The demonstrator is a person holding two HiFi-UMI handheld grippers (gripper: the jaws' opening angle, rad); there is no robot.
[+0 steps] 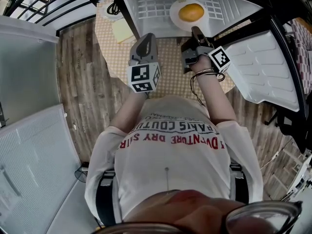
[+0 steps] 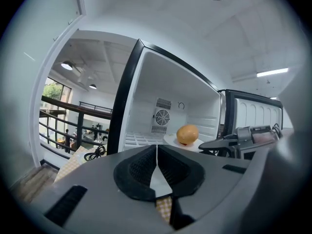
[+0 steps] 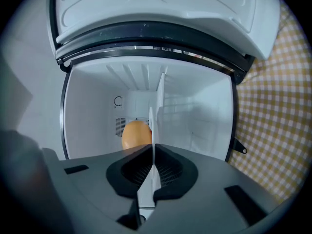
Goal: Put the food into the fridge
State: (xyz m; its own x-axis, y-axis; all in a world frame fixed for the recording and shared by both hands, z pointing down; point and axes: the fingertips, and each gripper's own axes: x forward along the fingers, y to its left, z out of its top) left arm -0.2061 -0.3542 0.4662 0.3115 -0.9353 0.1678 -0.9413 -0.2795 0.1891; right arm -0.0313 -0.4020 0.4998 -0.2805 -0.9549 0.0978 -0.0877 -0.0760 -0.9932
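A round orange food (image 1: pixel 191 12) lies on a white plate (image 1: pixel 174 11) inside the open white fridge (image 1: pixel 146 4). My right gripper (image 1: pixel 196 31) reaches into the fridge mouth, shut on the plate's near rim. In the right gripper view the plate rim (image 3: pixel 151 126) runs edge-on between the closed jaws of the right gripper (image 3: pixel 153 147), and the food (image 3: pixel 135 134) sits just left of it. My left gripper (image 1: pixel 146 37) hovers in front of the fridge's left side, shut and empty. From the left gripper (image 2: pixel 157 147) view I see the food (image 2: pixel 187 134) and the right gripper (image 2: pixel 202 144) at the plate (image 2: pixel 170 140).
The fridge door (image 1: pixel 263 67) swings open at the right. The fridge stands on a checked cloth (image 1: pixel 170 57), with a yellow note (image 1: pixel 122 31) and a black cable (image 1: pixel 113 9) to its left. A dark railing (image 1: pixel 48 4) and a white panel (image 1: pixel 29 62) lie further left.
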